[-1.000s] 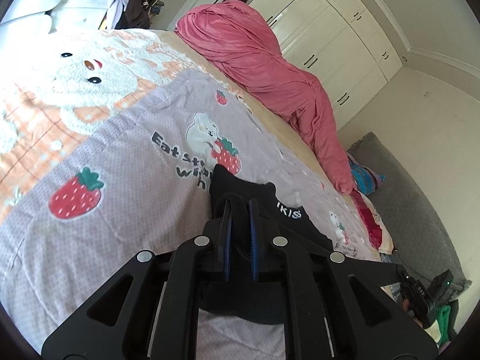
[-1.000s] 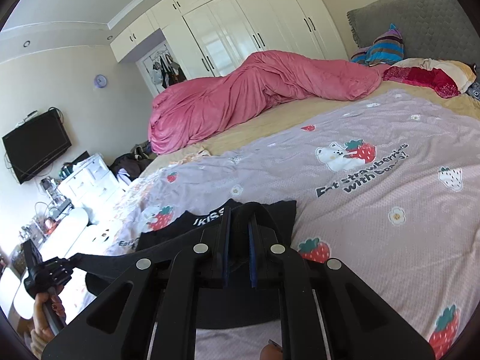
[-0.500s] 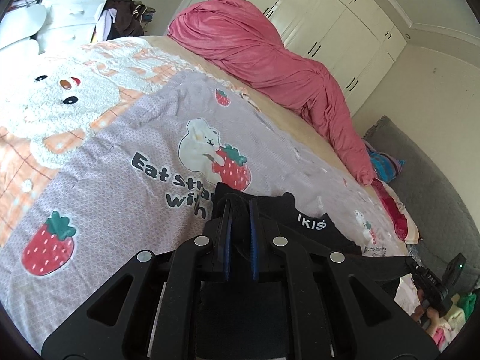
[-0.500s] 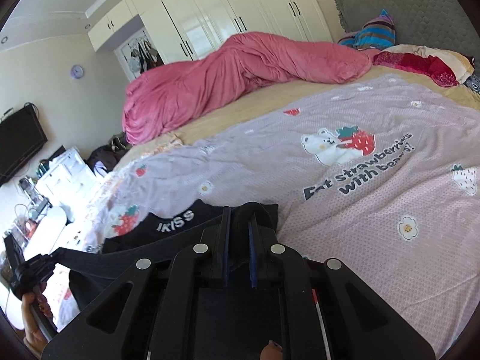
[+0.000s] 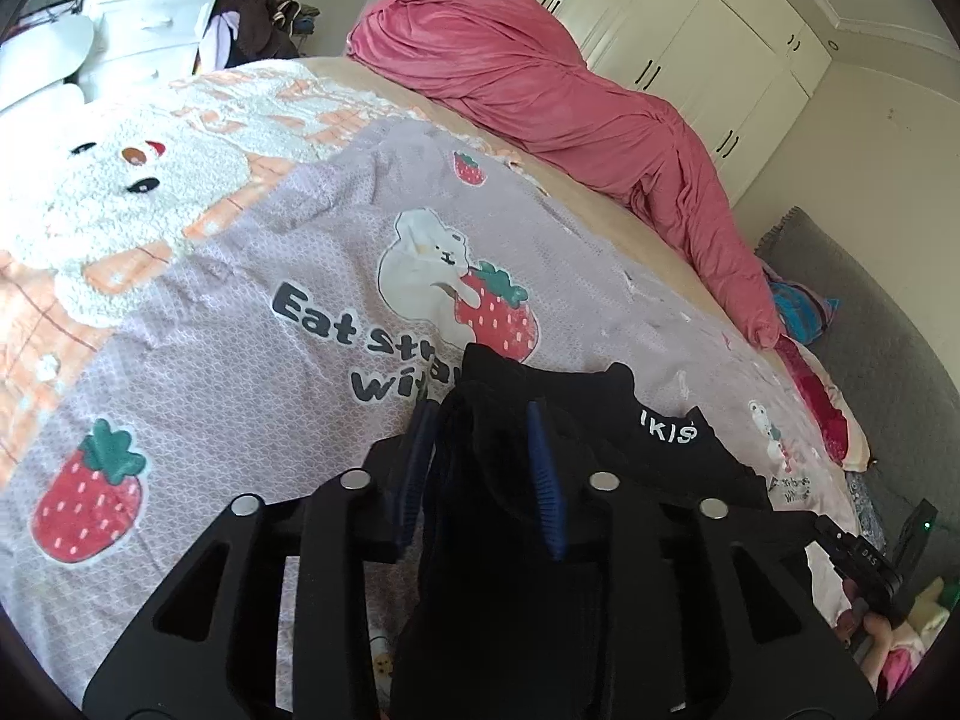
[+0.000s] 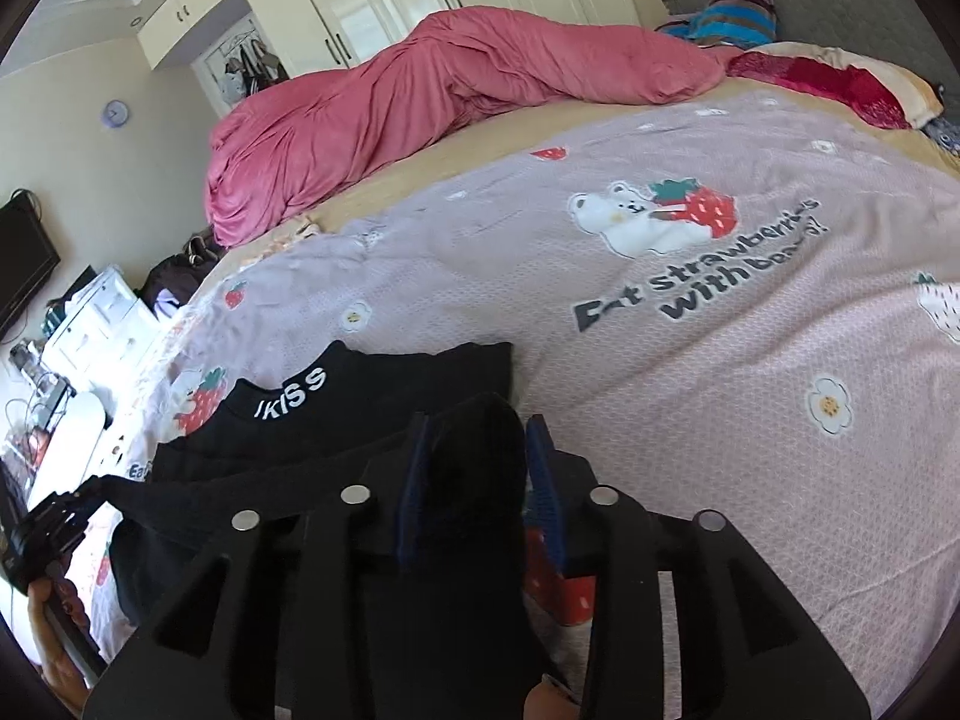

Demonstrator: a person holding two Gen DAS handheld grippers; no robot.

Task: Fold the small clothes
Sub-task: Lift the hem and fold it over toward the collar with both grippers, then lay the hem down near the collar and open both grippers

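The left gripper (image 5: 480,468) and right gripper (image 6: 477,474) were held spread, black garment (image 6: 336,414) bunched loosely between the fingers, on the strawberry blanket (image 6: 690,372).

My bed (image 6: 456,144) carries a strawberry-print cover (image 6: 690,360), black garment (image 6: 372,396) and pink duvet (image 6: 420,102).

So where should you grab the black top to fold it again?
Grab the black top at its two near corners, one gripper each, coming in low from the near side. It lies flat on the blanket, collar facing away, so those edges are the easiest folds to pinch and carry over.
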